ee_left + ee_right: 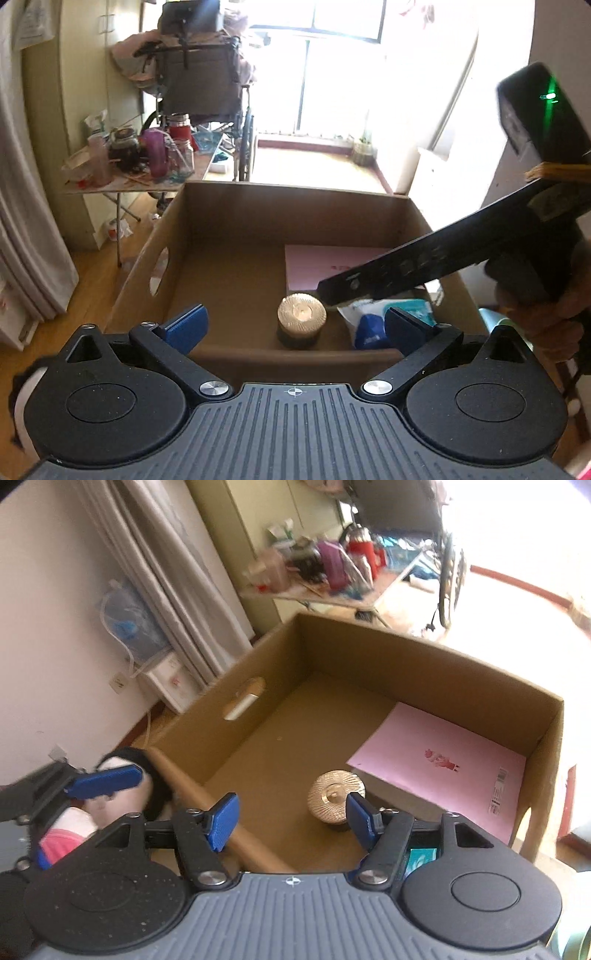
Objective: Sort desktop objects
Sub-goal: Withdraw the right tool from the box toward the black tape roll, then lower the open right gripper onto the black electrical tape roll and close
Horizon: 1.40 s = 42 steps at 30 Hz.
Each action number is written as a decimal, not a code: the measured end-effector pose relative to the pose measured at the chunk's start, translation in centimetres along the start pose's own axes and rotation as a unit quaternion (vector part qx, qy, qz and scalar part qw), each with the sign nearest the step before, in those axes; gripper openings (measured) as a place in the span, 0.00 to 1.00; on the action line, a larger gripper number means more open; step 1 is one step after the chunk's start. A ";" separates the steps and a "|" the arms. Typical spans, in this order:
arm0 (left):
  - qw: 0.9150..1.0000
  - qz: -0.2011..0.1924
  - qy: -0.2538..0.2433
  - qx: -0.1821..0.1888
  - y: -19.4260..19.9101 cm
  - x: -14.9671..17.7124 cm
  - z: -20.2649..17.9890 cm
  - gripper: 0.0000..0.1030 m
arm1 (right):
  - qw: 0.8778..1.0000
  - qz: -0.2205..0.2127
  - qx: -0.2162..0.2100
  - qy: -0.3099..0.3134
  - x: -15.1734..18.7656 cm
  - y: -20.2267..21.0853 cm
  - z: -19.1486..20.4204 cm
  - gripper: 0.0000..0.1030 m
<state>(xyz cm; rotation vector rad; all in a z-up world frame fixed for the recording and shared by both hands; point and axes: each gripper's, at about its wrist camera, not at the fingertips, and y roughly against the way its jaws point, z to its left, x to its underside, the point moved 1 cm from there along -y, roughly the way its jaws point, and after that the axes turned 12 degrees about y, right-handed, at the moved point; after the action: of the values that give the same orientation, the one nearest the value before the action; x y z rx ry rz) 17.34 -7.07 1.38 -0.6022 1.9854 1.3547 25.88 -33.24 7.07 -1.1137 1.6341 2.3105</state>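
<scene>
An open cardboard box [221,221] fills both views. On its floor lie a pink booklet [443,760], a round jar with a ribbed gold lid [302,314] and a white, blue and teal packet [369,321]. My left gripper [295,326] hangs over the box's near wall, open wide, with nothing between its blue pads. My right gripper [291,821] is also open and empty, above the near edge, with the jar [336,794] below and just left of its right pad. The right gripper's black body [406,269] crosses over the booklet in the left wrist view.
A folding table [122,186] crowded with bottles and jars stands behind the box, a loaded wheelchair [207,85] beyond it. Curtains hang at left. One of the left gripper's blue fingers [103,781] shows before a soft white, black and pink thing [125,764] outside the box's corner.
</scene>
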 end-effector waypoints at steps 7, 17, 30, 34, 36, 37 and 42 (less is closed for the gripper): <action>1.000 -0.019 0.002 -0.024 3.2 1.9 1.3 1.00 | 0.999 -0.021 -0.028 0.003 1.6 2.8 3.3 0.67; 0.996 -0.019 -0.018 -0.089 4.7 4.1 5.5 1.00 | 0.997 0.008 -0.075 -0.035 4.9 0.3 6.7 0.67; 0.997 0.037 -0.050 -0.055 -2.0 9.5 4.7 0.94 | 0.998 0.039 -0.026 -0.047 8.4 -6.0 7.4 0.52; 0.996 0.047 -0.052 -0.053 -3.4 10.2 5.0 0.83 | 0.998 0.035 -0.022 -0.052 9.2 -7.4 7.4 0.44; 0.996 0.049 -0.057 -0.057 -4.1 10.4 5.2 0.76 | 0.998 0.031 -0.013 -0.048 9.4 -7.9 7.3 0.44; 0.995 0.052 -0.057 -0.058 -4.4 10.4 5.4 0.76 | 0.998 0.029 -0.008 -0.047 9.5 -8.1 7.3 0.44; 0.995 0.060 -0.062 -0.053 -5.6 10.4 5.9 0.76 | 0.998 0.025 -0.007 -0.055 9.9 -8.9 7.0 0.44</action>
<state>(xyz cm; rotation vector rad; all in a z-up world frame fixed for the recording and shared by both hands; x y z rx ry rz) 15.58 -3.69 -11.25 -0.4424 1.8843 1.5401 19.39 -26.67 -4.79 -0.9398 1.6256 2.3712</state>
